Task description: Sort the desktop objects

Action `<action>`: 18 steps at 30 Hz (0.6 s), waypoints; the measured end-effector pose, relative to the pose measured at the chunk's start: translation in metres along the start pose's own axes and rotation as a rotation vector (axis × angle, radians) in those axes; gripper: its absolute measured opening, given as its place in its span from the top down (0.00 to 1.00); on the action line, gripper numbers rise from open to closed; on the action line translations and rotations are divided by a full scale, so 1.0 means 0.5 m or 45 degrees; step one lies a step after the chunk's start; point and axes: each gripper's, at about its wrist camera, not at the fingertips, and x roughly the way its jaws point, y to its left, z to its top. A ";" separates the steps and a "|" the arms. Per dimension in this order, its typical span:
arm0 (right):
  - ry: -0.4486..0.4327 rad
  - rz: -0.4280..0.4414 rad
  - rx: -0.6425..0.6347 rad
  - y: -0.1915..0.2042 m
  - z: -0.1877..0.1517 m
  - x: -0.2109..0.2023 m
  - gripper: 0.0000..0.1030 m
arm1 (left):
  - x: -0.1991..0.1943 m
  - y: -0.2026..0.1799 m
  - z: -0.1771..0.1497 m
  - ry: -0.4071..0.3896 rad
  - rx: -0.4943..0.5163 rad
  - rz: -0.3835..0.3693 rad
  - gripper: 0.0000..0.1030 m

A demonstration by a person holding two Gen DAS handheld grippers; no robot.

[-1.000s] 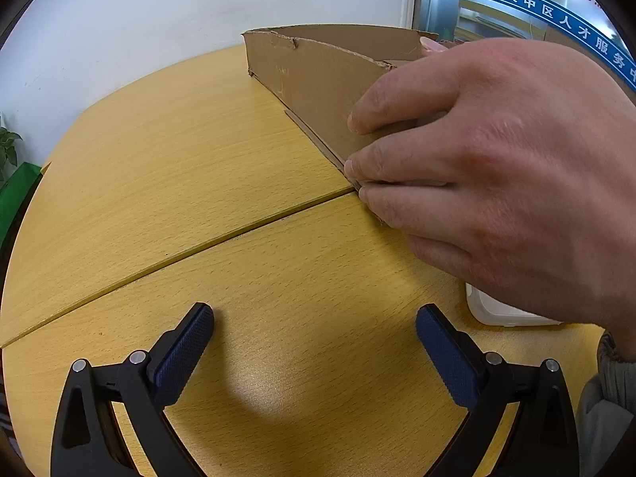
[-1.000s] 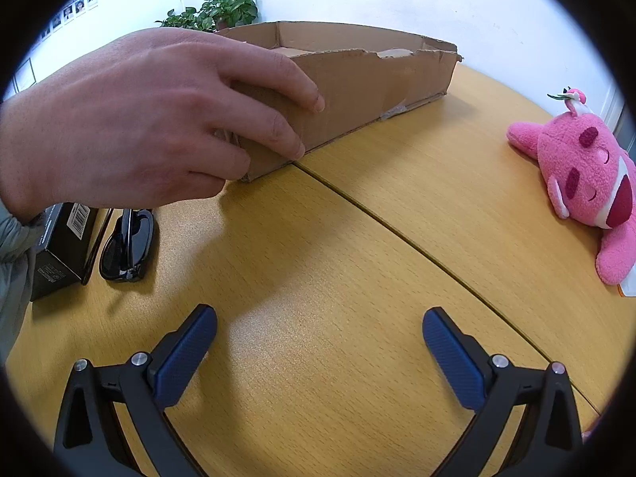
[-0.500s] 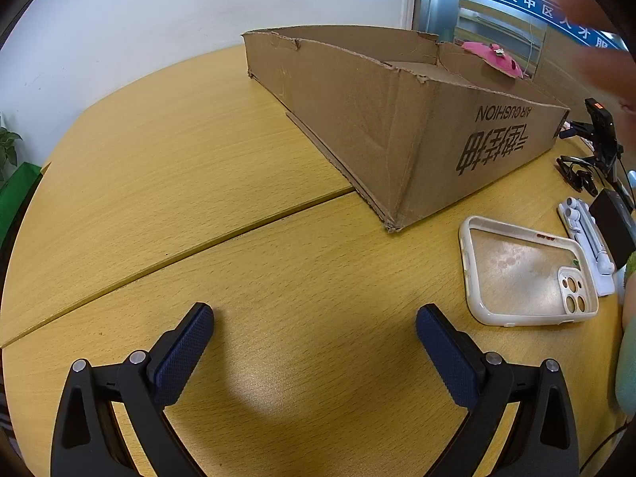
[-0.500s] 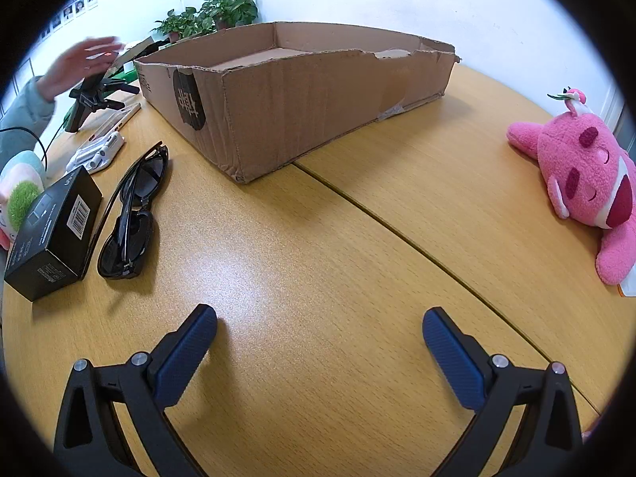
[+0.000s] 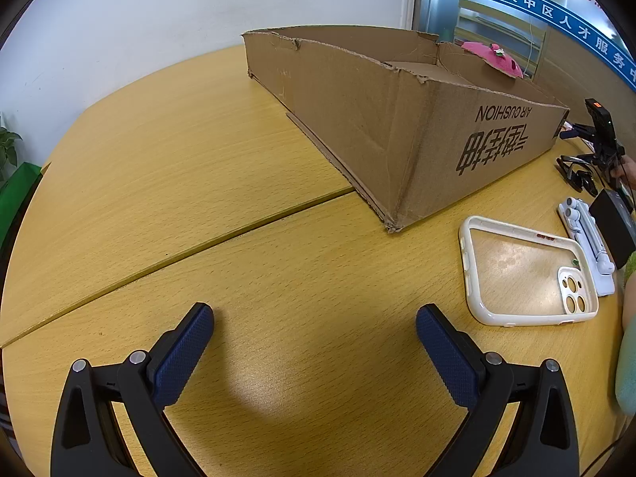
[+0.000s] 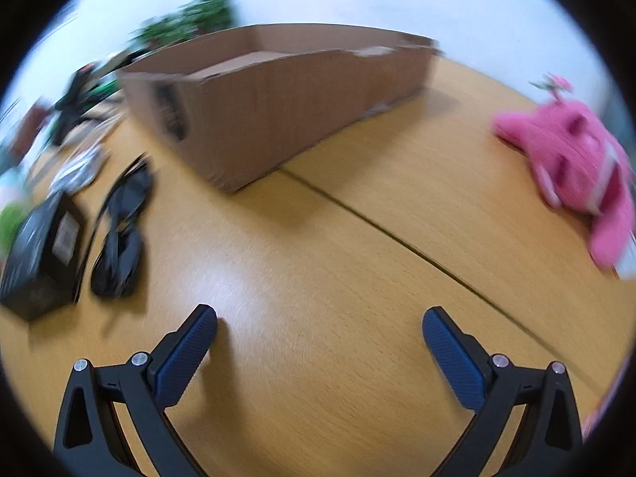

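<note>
A shallow open cardboard box [image 5: 397,119] stands on the wooden table; it also shows in the right wrist view [image 6: 286,99]. My left gripper [image 5: 314,338] is open and empty above bare table, short of the box. A white phone case [image 5: 524,274] lies to its right, with a white earbud case [image 5: 588,238] beyond. My right gripper [image 6: 320,340] is open and empty; this view is blurred. Black sunglasses [image 6: 119,230] and a black box [image 6: 39,254] lie to its left. A pink plush toy [image 6: 576,175] lies at the right.
A small black camera on a tripod [image 5: 600,139] stands at the far right of the table. A potted plant [image 6: 190,20] stands behind the box. A seam [image 5: 179,250] runs across the table.
The hand that held the box corner has gone from both views. The right gripper is now moving, its view blurred and shifted. The left gripper has not moved.
</note>
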 end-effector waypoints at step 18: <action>-0.063 -0.445 0.367 0.185 -0.035 -0.152 0.01 | -0.027 -0.011 0.006 0.045 -0.122 0.083 0.00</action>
